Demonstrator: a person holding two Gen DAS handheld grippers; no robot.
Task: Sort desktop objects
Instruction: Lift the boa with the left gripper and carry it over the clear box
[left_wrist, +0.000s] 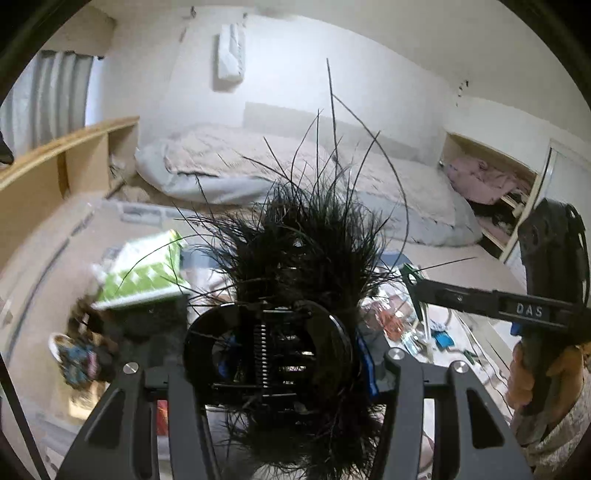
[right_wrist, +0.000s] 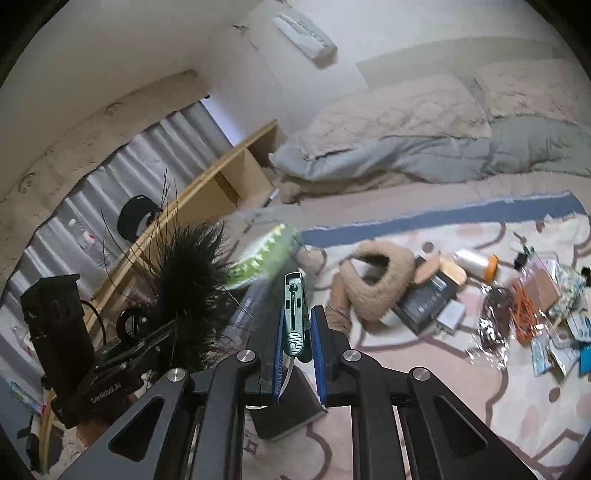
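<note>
A black claw hair clip (left_wrist: 273, 343) with long black feathers (left_wrist: 306, 240) fills the left wrist view, and my left gripper (left_wrist: 280, 358) is shut on it, held up over the floor. The same feathered clip (right_wrist: 192, 258) and the left gripper body (right_wrist: 110, 350) show at the left of the right wrist view. My right gripper (right_wrist: 297, 321) is shut on a green utility knife (right_wrist: 293, 295) that stands upright between the blue pads (right_wrist: 277, 343). From the left wrist view, the knife's tip (left_wrist: 408, 271) pokes out of the right gripper (left_wrist: 421, 286), and a hand holds its handle at the far right.
A green and white pack (right_wrist: 266, 254) lies on the patterned rug (right_wrist: 480, 387). Around it lie a beige knitted piece (right_wrist: 373, 280), a dark box (right_wrist: 424, 299), a white spool (right_wrist: 476, 264), an orange cord (right_wrist: 524, 314) and several small packets. A bed (left_wrist: 258, 162) and a wooden shelf (left_wrist: 55, 162) stand behind.
</note>
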